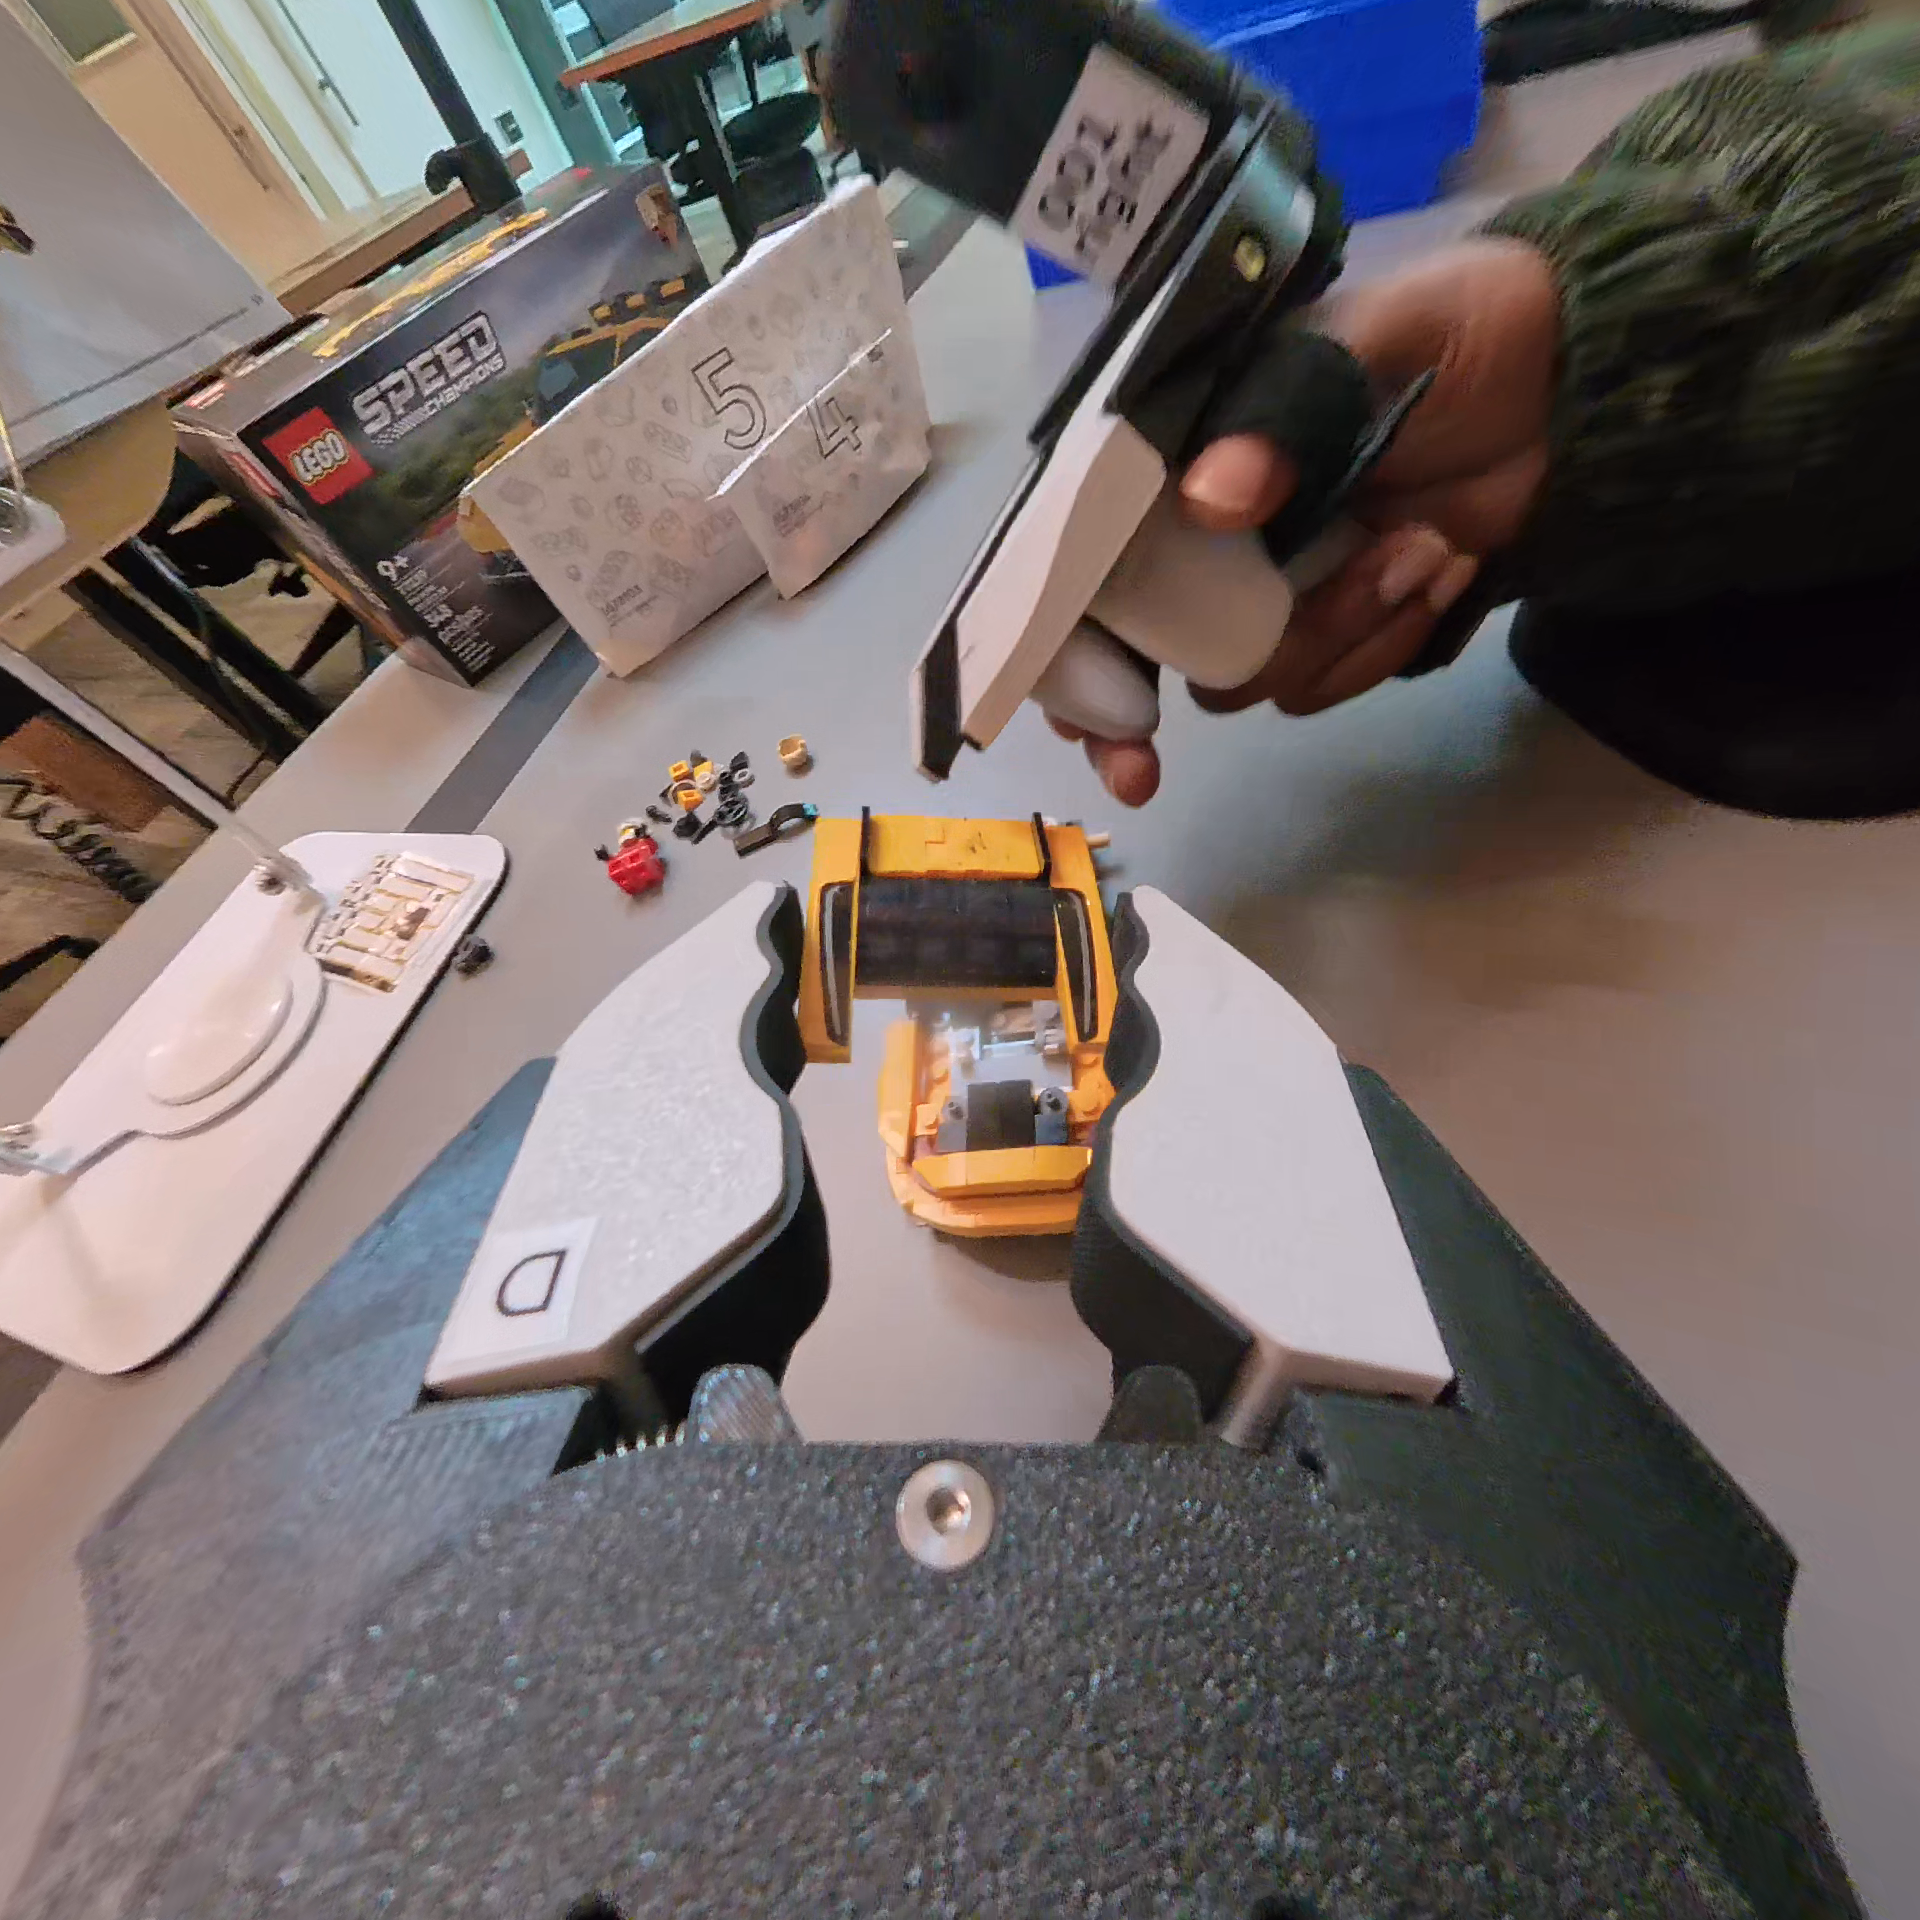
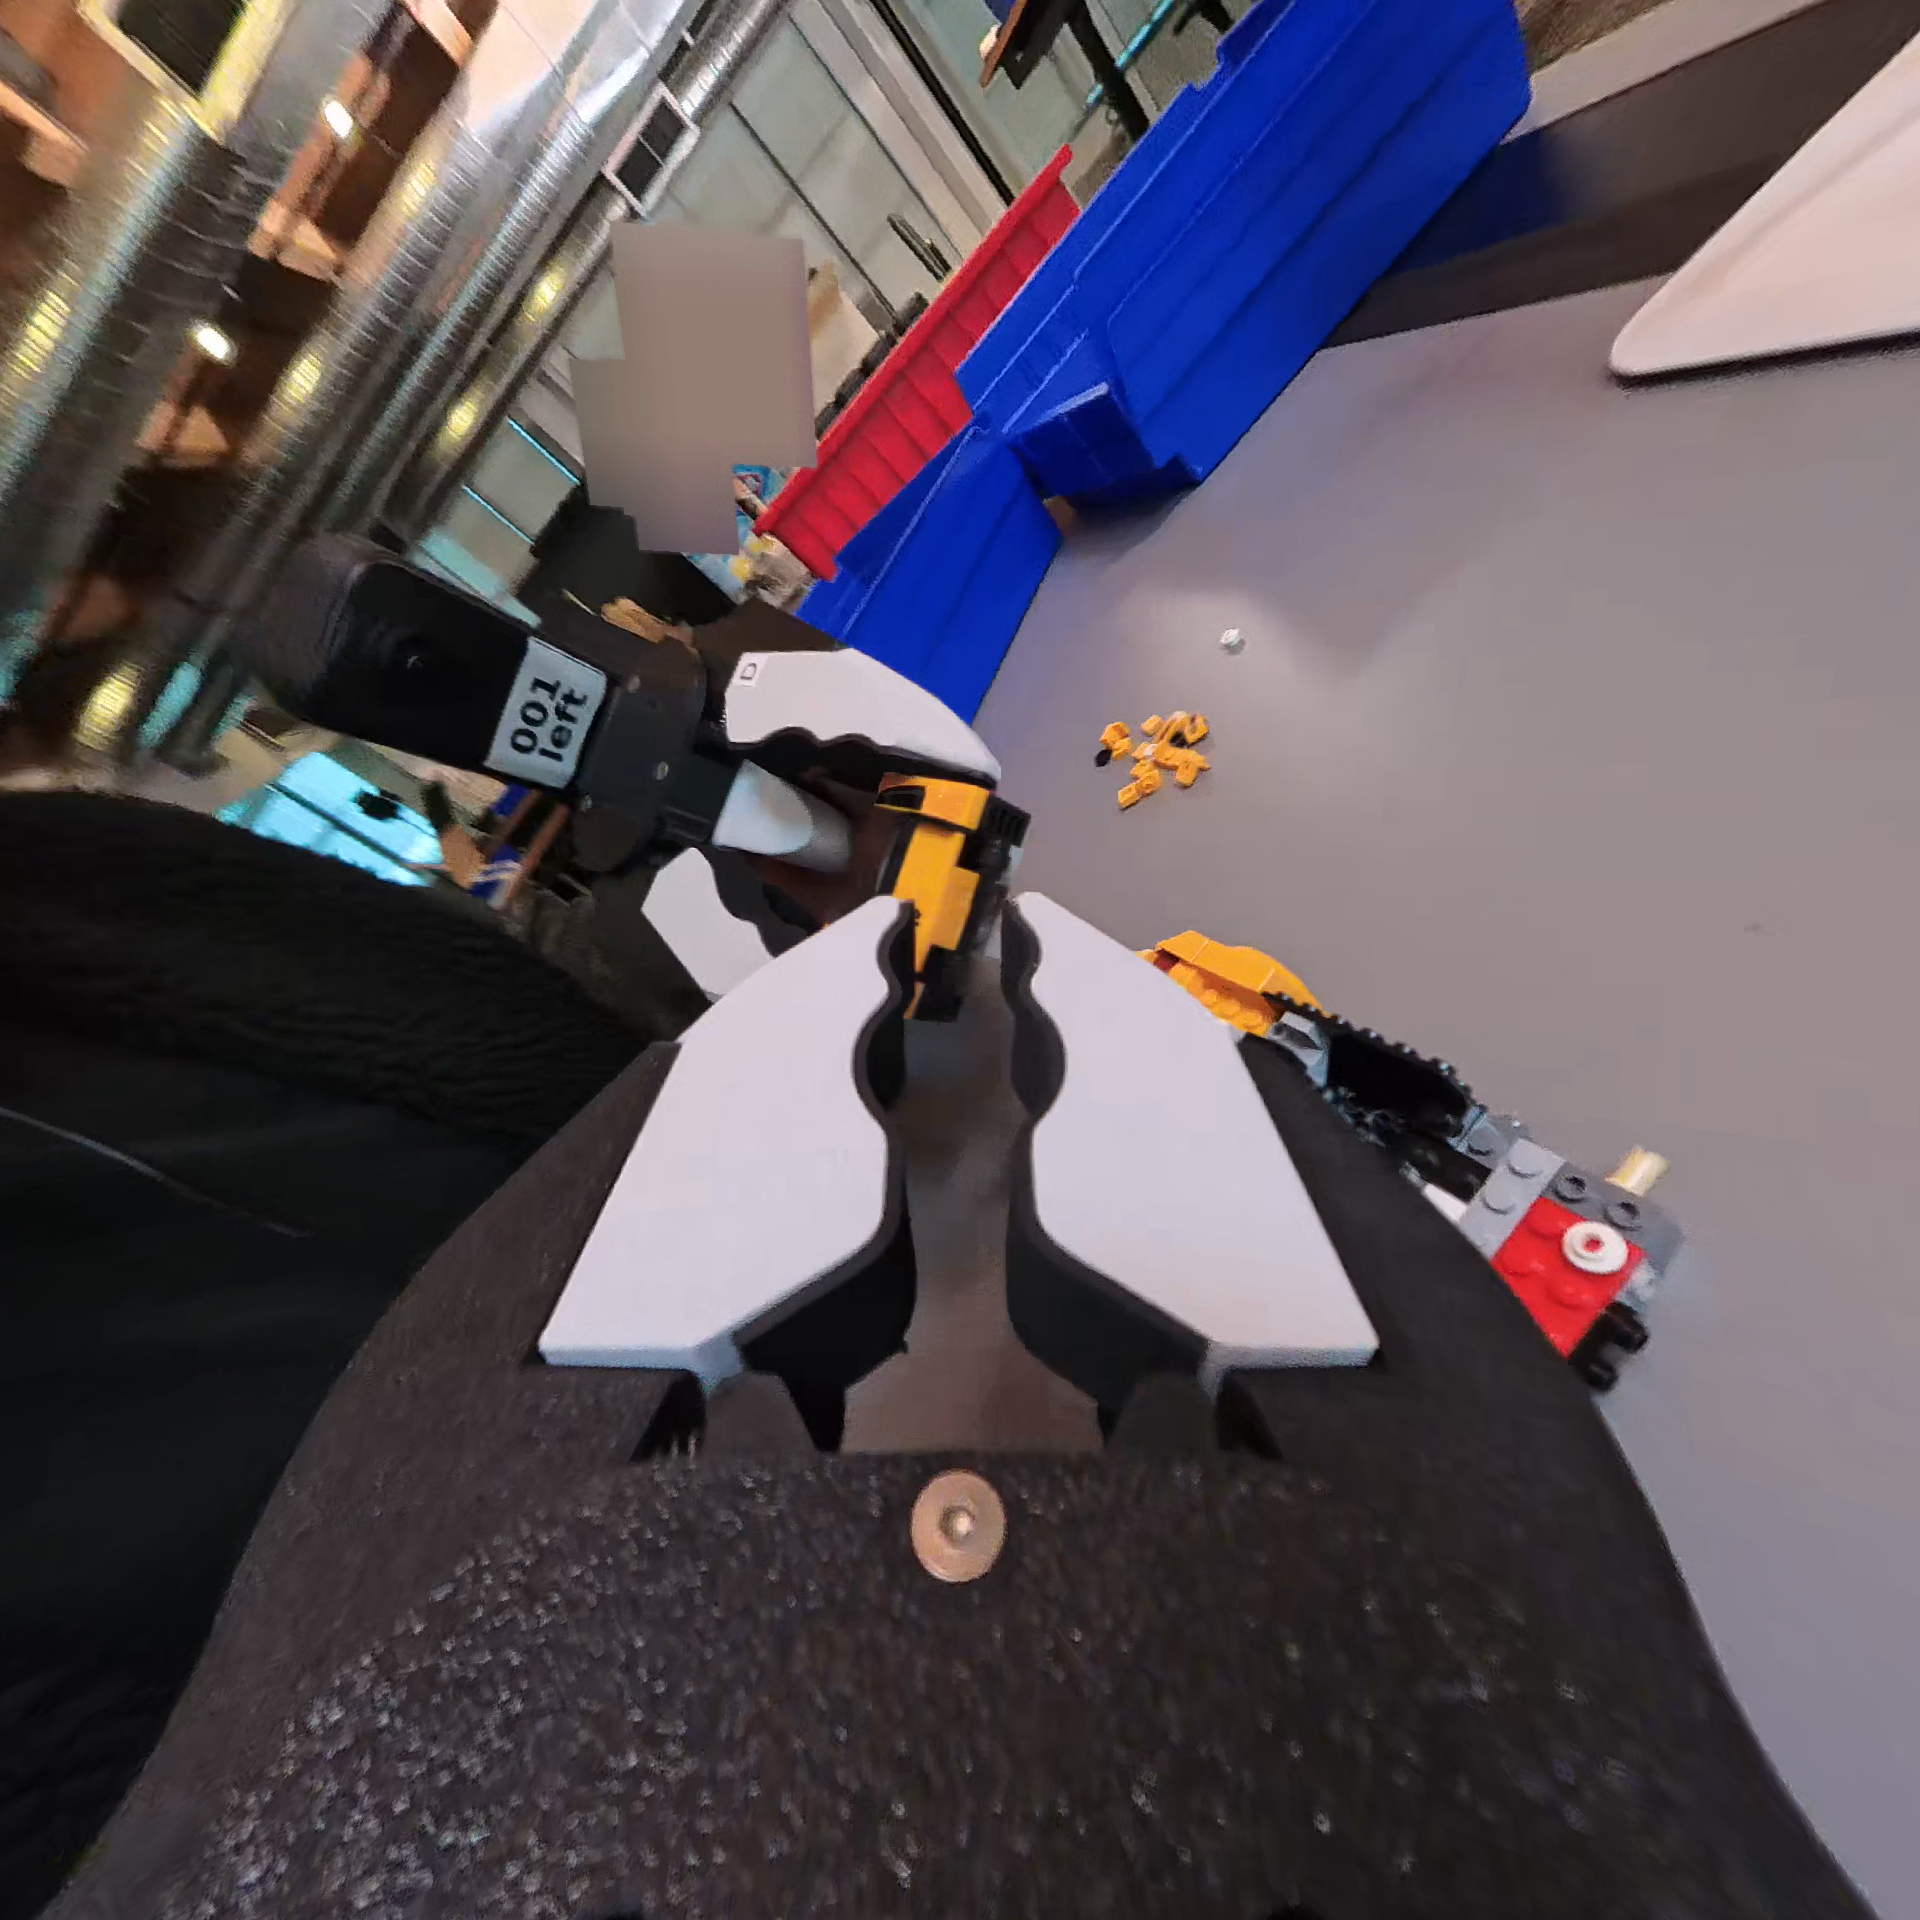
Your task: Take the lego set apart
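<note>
At the centre of the left wrist view, a yellow and black brick-built car body section is clamped between the grey, black-padded fingers of the left claw, whose pads press against both of its flanks. Beneath and nearer the camera, a further yellow piece with grey and black inner bricks is seen; whether it is joined to the held section cannot be told. The right claw is held by a hand at the upper right of that view, its fingers pressed together with nothing between them, above the grey worktop. A scatter of small black, yellow and red loose bricks lies on the worktop just beyond the car section. Further back, at the upper left, a dark printed cardboard box and two white numbered paper bags are stood. In the right wrist view, the right claw is shown nearly closed and empty just before the held car section, while a chassis of black, grey and red bricks lies on the worktop at the right, and a little heap of small yellow bricks and blue and red plastic bins are seen beyond.
</note>
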The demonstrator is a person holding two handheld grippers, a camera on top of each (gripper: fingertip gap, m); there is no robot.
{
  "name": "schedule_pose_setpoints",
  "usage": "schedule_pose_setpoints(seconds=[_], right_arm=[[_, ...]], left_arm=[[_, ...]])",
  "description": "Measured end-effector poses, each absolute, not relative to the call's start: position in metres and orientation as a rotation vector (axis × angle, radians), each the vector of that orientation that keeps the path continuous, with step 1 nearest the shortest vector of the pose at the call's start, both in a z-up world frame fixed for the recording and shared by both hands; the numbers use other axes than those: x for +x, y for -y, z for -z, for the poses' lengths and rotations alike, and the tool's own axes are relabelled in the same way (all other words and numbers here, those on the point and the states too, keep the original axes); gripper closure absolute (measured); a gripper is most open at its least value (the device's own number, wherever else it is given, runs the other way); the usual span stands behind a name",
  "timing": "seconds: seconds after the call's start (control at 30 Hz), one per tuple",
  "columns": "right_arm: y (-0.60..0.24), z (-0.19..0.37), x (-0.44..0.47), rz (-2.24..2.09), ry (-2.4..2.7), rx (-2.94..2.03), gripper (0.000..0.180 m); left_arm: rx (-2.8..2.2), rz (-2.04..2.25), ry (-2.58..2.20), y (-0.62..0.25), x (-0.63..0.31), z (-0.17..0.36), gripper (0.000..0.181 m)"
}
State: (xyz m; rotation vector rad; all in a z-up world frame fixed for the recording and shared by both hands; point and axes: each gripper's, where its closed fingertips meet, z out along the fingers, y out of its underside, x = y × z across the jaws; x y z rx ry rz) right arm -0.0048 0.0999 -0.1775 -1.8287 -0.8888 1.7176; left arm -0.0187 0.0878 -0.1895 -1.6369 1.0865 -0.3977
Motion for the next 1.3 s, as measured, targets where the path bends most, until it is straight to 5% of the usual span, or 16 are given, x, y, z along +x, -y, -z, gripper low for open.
schedule_pose_setpoints(seconds=[0.3,0.63,0.67,0.7,1.3], right_arm=[[-0.089,0.194,-0.021,-1.411,1.021,-1.907,0.155],[-0.089,0.188,-0.018,-1.41,1.072,-1.826,0.163],[-0.097,0.191,-0.014,-1.317,1.062,-1.835,0.179],[-0.113,0.2,-0.006,-1.129,1.063,-1.838,0.18],[-0.111,0.179,0.002,-1.303,1.001,-1.765,0.18]], left_arm=[[-1.574,0.029,-1.231,-0.089,-0.016,0.197,0.124],[-1.582,0.21,-1.149,-0.086,-0.015,0.19,0.124],[-1.577,0.267,-1.138,-0.084,-0.014,0.188,0.128],[-1.449,0.426,-1.07,-0.072,-0.01,0.164,0.18],[-1.605,0.471,-0.949,-0.098,-0.044,0.178,0.169]])
